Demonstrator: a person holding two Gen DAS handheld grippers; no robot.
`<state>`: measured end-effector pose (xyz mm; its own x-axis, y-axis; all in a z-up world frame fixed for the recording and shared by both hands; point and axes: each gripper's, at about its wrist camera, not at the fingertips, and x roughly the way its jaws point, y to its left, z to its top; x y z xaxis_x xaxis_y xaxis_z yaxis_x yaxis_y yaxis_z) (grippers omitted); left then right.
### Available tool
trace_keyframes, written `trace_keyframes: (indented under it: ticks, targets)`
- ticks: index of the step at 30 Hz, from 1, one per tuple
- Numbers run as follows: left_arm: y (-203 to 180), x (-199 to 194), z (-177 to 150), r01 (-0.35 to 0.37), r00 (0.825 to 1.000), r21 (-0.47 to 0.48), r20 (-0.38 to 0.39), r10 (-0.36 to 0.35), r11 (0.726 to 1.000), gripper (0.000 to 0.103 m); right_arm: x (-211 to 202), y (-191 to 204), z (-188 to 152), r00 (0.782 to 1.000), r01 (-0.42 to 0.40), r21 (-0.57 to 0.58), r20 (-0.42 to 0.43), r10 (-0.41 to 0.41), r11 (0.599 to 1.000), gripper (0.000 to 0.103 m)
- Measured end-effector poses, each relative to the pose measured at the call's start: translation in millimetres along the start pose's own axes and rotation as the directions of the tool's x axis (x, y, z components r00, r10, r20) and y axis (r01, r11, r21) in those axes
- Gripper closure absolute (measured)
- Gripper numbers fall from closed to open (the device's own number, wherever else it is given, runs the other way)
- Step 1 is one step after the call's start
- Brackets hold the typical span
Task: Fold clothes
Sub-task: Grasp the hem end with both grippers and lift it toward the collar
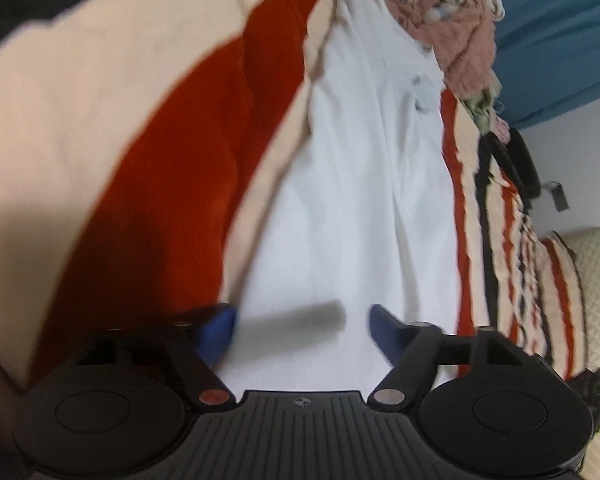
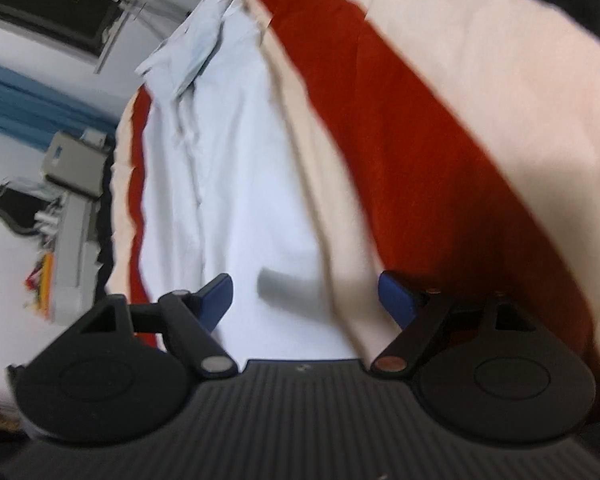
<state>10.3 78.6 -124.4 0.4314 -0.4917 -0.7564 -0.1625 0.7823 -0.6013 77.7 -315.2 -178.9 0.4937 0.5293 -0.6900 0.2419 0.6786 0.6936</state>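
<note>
White shirt (image 1: 352,184) lies flat on the striped blanket (image 1: 204,168), both my hand-held grippers (image 1: 302,322) (image 2: 305,296) spread empty above its hem, so I might pinch blanket along with shirt.

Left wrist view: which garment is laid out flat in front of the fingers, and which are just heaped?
The white shirt, spread lengthwise on the striped blanket. The pink knit and other clothes lie bunched in a pile beyond it.
</note>
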Motion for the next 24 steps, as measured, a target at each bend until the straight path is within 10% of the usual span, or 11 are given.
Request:
trace_keyframes:
  ticks: [10,18,22,24]
  targets:
    - [3.8,-9.2,-22.4,-0.020,0.999,-0.009,-0.040,0.020,1.000,0.056,-17.8,6.1,-31.8,0.997,0.017,-0.074,-0.074,-0.022,0.997,0.062]
    - [1.2,0.8,-31.2,-0.054,0.990,0.038,-0.126,0.058,0.998,0.046,-5.1,15.8,-43.6,0.979,0.137,-0.192,-0.121,-0.162,0.972,0.063]
    - [-1.4,2.4,-31.0,-0.061,0.987,0.047,-0.148,0.067,0.997,0.084,-1.2,39.0,-57.9,0.966,0.189,-0.341,-0.105,-0.237,0.921,0.064]
    - [-1.0,-1.7,-28.7,-0.023,0.989,0.023,-0.149,0.027,0.999,0.093,-3.3,44.3,-61.7,0.965,0.186,-0.370,-0.106,-0.240,0.910,0.086]
